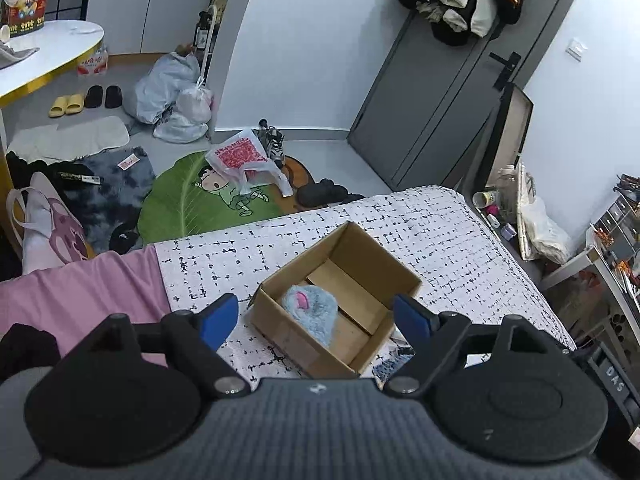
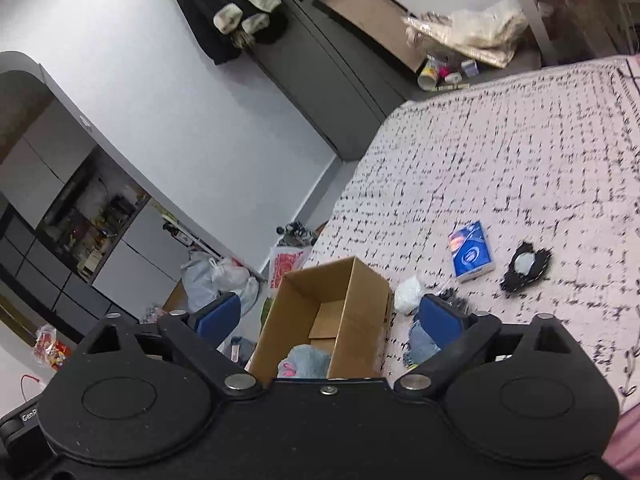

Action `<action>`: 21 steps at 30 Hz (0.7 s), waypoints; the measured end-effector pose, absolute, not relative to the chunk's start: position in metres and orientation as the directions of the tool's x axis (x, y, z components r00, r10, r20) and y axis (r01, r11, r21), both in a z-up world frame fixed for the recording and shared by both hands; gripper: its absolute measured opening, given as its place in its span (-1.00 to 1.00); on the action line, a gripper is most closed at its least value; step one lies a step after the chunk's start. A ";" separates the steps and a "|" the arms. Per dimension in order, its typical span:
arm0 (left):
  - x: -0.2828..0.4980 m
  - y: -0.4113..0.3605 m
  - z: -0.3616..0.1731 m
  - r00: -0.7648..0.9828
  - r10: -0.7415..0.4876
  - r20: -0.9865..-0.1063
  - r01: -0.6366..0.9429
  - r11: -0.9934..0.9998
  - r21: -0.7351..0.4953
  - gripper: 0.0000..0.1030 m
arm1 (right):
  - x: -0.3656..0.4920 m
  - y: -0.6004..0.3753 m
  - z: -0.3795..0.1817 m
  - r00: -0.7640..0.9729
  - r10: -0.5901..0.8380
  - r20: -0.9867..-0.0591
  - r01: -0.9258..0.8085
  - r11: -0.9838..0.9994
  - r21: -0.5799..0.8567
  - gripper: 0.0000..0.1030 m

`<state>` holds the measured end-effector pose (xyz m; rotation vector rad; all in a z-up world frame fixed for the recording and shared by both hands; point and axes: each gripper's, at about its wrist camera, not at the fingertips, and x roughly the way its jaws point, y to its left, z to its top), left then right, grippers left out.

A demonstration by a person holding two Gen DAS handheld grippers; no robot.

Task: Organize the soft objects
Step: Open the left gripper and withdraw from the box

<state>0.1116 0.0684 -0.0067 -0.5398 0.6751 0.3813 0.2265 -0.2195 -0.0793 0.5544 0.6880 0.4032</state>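
Lying in the near corner of an open cardboard box [image 1: 340, 300], a fluffy blue plush toy [image 1: 310, 314] with a pink patch rests against the box's side wall; the remaining floor of the box shows only bare flaps. The box sits on a bed covered by a white bedspread [image 1: 440, 240] with a black dashed pattern, and a pink sheet [image 1: 80, 300] lies beside that cover on the left.

The left hand-held gripper [image 1: 316, 318] hangs above the box with its blue pads [image 1: 222, 318] spread wide apart and nothing between them; no pad touches the toy or the cardboard. The right hand-held gripper [image 2: 330, 320] is likewise wide open and empty, poised over the same box [image 2: 328, 312], where the toy [image 2: 306, 360] shows at the near end.

From the right wrist view, more things lie on the bedspread [image 2: 520, 160] beyond the box: a small white soft item [image 2: 408, 294] just beside the box wall, a blue fabric piece [image 2: 422, 342] partly hidden behind the right pad, a blue-and-white packet [image 2: 472, 254] a little farther off, and a black piece with a white centre [image 2: 524, 266] near that packet.

On the floor past the bed's edge are a green leaf-shaped rug [image 1: 200, 196], a red-and-white plastic bag [image 1: 244, 160] and several tied white bags [image 1: 176, 100]. A grey door [image 1: 440, 100] with dark coats hung over it stands behind.
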 end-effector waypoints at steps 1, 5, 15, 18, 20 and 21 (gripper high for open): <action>0.109 0.066 -0.006 0.723 0.158 -0.673 -0.495 0.798 -0.344 0.63 | 0.223 -0.223 -0.078 0.710 0.520 -0.475 -0.168 0.780 0.602 0.89; 0.102 0.053 -0.003 0.729 0.156 -0.666 -0.482 0.808 -0.339 0.63 | 0.214 -0.237 -0.074 0.723 0.510 -0.465 -0.166 0.782 0.600 0.90; 0.103 0.022 -0.016 0.749 0.053 -0.661 -0.395 0.836 -0.381 0.63 | 0.190 -0.278 -0.072 0.736 0.481 -0.476 -0.142 0.798 0.586 1.00; 0.112 0.011 -0.021 0.750 -0.002 -0.662 -0.346 0.851 -0.395 0.63 | 0.185 -0.290 -0.084 0.726 0.479 -0.493 -0.126 0.798 0.590 1.00; 0.118 0.002 -0.025 0.751 -0.019 -0.660 -0.329 0.856 -0.399 0.63 | 0.186 -0.296 -0.095 0.715 0.467 -0.520 -0.095 0.802 0.589 1.00; 0.122 -0.002 -0.027 0.749 -0.028 -0.662 -0.321 0.859 -0.400 0.63 | 0.188 -0.299 -0.102 0.712 0.464 -0.527 -0.079 0.798 0.597 0.99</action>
